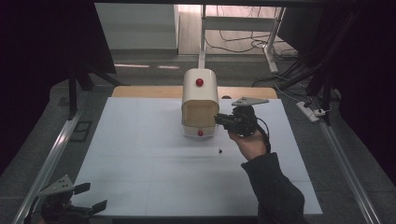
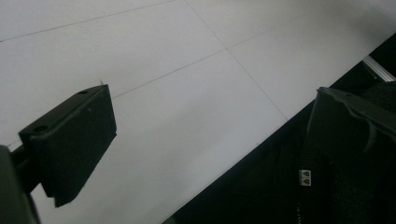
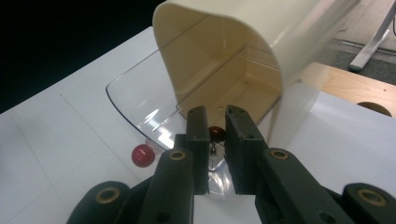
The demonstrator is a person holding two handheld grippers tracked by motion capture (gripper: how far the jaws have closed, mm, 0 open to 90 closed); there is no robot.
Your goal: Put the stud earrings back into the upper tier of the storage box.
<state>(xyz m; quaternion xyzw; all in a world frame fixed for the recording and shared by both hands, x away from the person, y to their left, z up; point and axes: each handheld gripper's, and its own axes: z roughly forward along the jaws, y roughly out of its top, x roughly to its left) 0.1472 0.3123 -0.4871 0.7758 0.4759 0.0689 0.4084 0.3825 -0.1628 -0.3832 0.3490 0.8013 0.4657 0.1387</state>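
Right hand-held gripper point(image 3: 216, 135) clenched on red knob point(image 3: 215, 133), clear lid point(image 3: 135, 100), cream bin point(image 3: 224, 56) behind, left hand-held gripper point(image 1: 88, 197) released

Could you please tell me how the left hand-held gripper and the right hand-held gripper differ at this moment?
The left hand-held gripper has its jaws wide open with nothing between them; the right hand-held gripper is closed on a small red knob. The left one is at the near-left corner of the table; the right one is held at the mouth of the cream box. Both have black jaws and a grey three-cornered plate.
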